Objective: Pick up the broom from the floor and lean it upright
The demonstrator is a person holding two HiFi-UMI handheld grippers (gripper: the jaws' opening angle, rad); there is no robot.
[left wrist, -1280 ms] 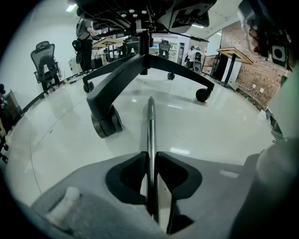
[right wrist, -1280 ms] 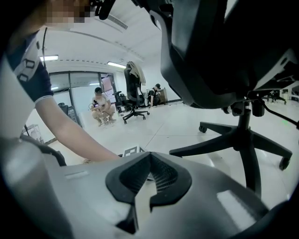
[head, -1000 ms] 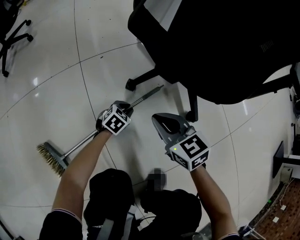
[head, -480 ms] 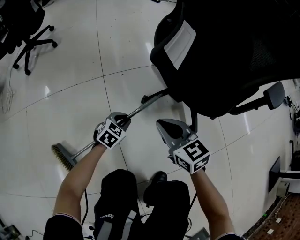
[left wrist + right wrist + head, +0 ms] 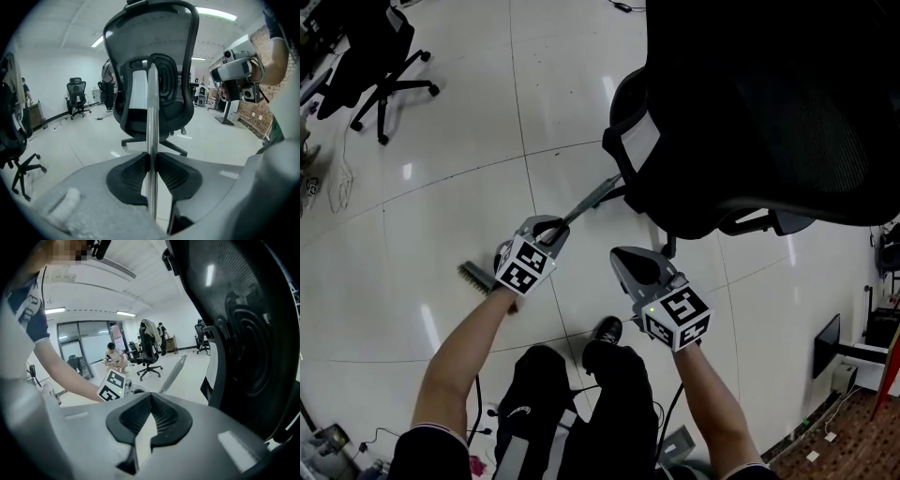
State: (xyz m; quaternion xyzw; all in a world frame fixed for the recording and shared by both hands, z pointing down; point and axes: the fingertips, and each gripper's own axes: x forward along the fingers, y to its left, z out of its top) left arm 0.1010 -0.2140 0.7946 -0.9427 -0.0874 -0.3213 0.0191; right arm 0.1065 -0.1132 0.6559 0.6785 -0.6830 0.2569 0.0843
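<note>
White glossy floor tiles [image 5: 431, 244] beneath broom [image 5: 586, 203] and black office chair [image 5: 769, 112].

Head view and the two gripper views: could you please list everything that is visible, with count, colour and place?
broom: one, silver handle and brownish bristles, held slanted, handle end by the near chair
near office chair: one, black, upper right of the head view
far office chair: one, black, upper left of the head view
floor: white glossy tiles, all around
bystanders: at least two, small, far across the room
shoe: one seen, black, between the arms
left gripper: one, grey, jaws closing on the broom's handle
right gripper: one, grey, jaws together, empty, beside the left gripper
arms: two, bare, bottom of the head view
</note>
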